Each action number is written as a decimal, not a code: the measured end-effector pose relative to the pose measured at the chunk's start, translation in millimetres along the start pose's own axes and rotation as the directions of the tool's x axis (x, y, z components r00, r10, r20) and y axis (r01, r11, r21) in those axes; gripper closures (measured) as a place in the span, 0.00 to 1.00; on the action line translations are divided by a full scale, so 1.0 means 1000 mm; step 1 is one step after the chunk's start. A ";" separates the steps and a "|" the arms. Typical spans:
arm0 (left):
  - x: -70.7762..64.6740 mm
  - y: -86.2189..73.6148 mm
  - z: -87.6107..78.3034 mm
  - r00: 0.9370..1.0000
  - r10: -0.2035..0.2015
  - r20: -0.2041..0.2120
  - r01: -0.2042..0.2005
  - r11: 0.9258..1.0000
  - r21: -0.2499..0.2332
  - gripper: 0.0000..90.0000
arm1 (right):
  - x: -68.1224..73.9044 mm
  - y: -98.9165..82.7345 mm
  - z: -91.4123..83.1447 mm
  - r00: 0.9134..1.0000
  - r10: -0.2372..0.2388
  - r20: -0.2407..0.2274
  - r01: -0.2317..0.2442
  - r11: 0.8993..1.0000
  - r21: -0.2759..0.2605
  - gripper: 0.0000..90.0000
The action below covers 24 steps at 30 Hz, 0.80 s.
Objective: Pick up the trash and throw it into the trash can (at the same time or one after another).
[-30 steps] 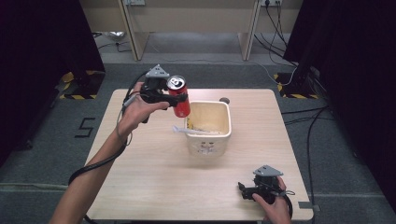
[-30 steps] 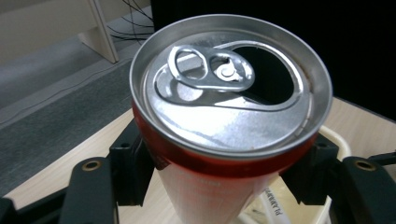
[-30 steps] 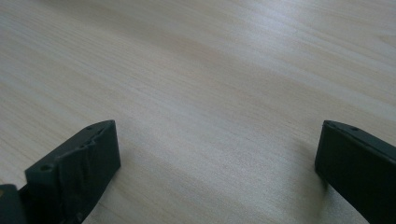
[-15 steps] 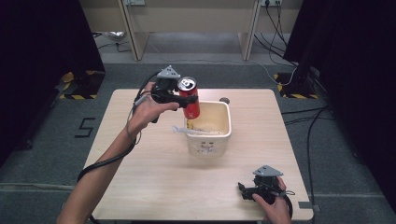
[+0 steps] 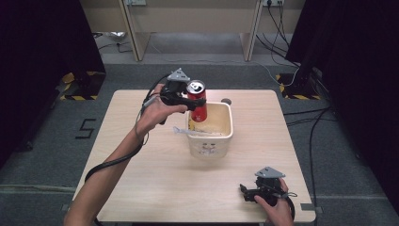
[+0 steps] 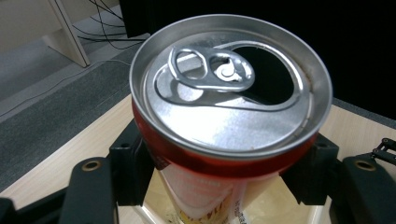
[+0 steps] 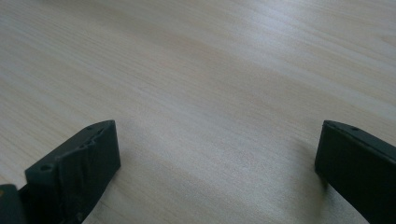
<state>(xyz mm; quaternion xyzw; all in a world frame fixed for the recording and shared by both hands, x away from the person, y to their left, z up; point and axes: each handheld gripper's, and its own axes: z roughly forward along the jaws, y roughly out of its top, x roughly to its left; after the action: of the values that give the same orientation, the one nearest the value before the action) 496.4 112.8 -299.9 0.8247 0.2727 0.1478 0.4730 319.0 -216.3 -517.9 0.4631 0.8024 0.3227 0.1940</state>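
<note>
While gripped, can (image 5: 198, 100) moved over tub (image 5: 225, 134).

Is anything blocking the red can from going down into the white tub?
Nothing visible blocks it. The left claw holds the red can upright over the white tub's near-left corner. The opening below looks clear; a thin plastic piece sticks out at the tub's left edge.

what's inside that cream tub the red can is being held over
Inside the cream tub, a pale plastic wrapper drapes over the near-left rim. The red can, clamped in the left gripper, covers the back-left corner, and the near wall hides the floor.
</note>
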 end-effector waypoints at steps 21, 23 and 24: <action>0.004 -0.011 0.023 0.999 0.013 0.032 -0.014 0.999 0.050 0.38 | 0.000 0.000 0.000 1.000 -0.001 0.000 0.001 1.000 -0.001 0.00; 0.004 -0.011 0.025 0.999 0.016 0.036 -0.018 0.998 0.054 0.38 | 0.000 0.000 0.000 1.000 0.000 -0.001 0.000 1.000 0.000 0.00; 0.004 -0.011 0.026 0.999 0.015 0.037 -0.017 0.998 0.054 0.38 | 0.000 0.000 0.000 1.000 -0.001 -0.001 0.001 1.000 0.000 0.00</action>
<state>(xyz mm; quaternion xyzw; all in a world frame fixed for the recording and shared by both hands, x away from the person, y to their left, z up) 508.8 101.4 -322.4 0.8420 0.2612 0.1292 0.4539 319.0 -216.1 -517.9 0.4627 0.8026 0.3228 0.1937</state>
